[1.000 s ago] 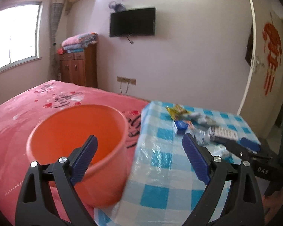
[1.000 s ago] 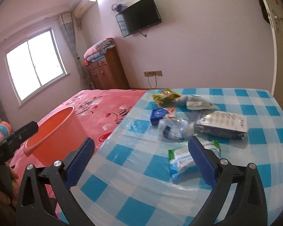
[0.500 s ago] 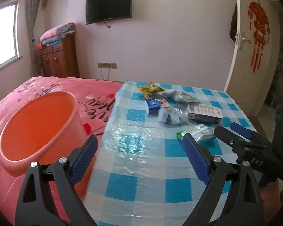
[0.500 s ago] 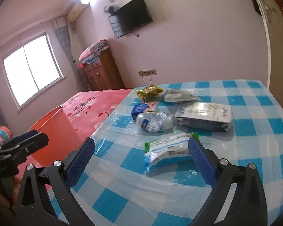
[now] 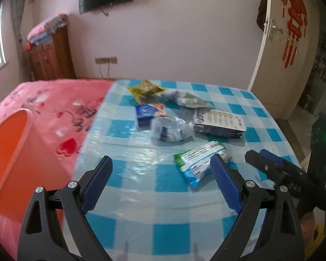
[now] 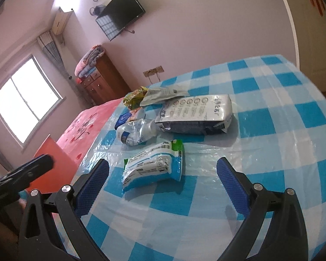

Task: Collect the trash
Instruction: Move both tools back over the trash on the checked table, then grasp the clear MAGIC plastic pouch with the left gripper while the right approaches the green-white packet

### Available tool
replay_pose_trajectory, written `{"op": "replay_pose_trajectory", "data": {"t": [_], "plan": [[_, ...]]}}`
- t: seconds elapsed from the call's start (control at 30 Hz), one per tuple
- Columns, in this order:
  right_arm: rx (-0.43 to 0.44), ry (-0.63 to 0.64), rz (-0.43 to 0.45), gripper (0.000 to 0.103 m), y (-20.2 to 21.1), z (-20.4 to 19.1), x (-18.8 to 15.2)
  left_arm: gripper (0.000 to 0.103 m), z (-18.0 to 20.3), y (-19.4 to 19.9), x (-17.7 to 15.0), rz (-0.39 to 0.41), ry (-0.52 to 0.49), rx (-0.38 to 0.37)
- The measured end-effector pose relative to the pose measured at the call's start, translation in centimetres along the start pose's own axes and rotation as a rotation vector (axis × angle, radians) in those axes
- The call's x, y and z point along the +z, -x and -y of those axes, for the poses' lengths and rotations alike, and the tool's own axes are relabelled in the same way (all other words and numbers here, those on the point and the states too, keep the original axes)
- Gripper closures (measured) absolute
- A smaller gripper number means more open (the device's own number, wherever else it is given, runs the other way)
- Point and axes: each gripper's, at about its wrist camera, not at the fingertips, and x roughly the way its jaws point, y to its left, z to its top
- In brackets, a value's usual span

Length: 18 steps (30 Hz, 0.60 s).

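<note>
Jaws of both the left gripper [image 5: 160, 187] and right gripper [image 6: 163, 187] stood spread, empty. At frame centre lay a crumpled green-and-white plastic wrapper [image 6: 154, 165] on the blue-checked tabletop [image 6: 271, 130]; pickup seemingly pending, then carrying left to the orange plastic bucket [image 5: 4, 143].

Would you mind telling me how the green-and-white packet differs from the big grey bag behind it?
The green-and-white packet is smaller and lies nearest the grippers; the grey bag is larger and lies farther back. The packet has green edges and looks crumpled; the bag is silver-grey with a row of round icons. Both lie flat on the checked tablecloth, ungripped.
</note>
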Motion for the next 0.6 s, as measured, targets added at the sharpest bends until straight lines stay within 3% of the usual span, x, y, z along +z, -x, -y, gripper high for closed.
{"op": "replay_pose_trajectory", "data": {"t": [0.13, 0.33, 0.6], "plan": [[0.014, -0.021, -0.044, 0.005, -0.9, 1.0, 0.2, 0.011, 1.5, -3.7, 0.9, -0.05, 0.02, -0.032], [0.033, -0.023, -0.089, 0.005, -1.1, 1.7, 0.5, 0.011, 2.9, -9.5, 2.4, -0.11, -0.016, -0.001], [0.029, -0.001, -0.107, 0.005, -1.3, 2.4, 0.7, 0.011, 4.4, -13.6, 3.9, -0.154, -0.083, 0.0]]}}
